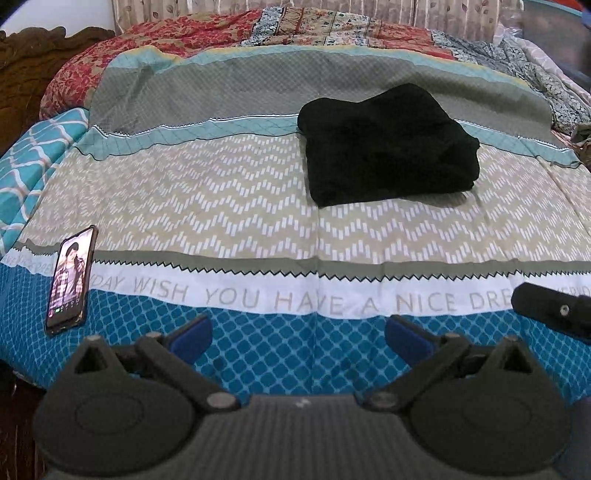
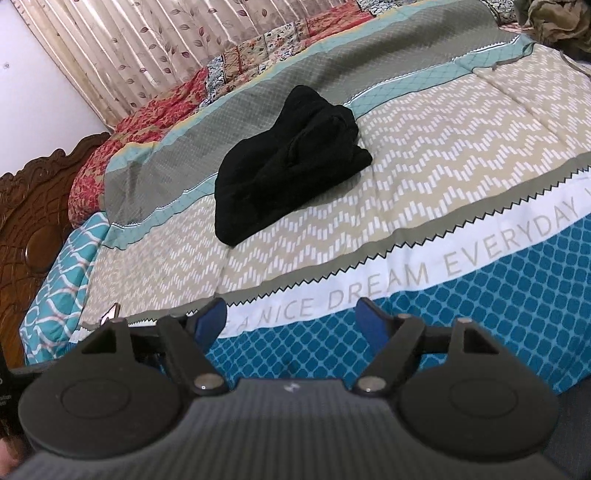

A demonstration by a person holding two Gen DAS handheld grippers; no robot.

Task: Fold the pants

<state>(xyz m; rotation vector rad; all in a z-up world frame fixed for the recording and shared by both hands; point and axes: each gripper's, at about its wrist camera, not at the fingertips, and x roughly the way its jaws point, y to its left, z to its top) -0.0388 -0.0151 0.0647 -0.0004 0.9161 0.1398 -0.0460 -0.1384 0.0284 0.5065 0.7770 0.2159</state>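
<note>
Black pants (image 1: 388,147) lie folded in a compact bundle on the patterned bedspread (image 1: 221,206), far ahead and to the right in the left wrist view. They also show in the right wrist view (image 2: 288,162), ahead and left of centre. My left gripper (image 1: 298,338) is open and empty, low over the blue part of the spread near the bed's front edge. My right gripper (image 2: 293,325) is open and empty, also near the front edge, well short of the pants. A black part of the right gripper (image 1: 554,310) shows at the right of the left wrist view.
A phone (image 1: 70,280) with a lit screen lies on the spread at the front left. A floral quilt (image 1: 155,40) is bunched at the far side before curtains (image 2: 122,48). A carved wooden headboard (image 2: 33,229) stands at the left. Brownish cloth (image 2: 557,22) lies at the far right.
</note>
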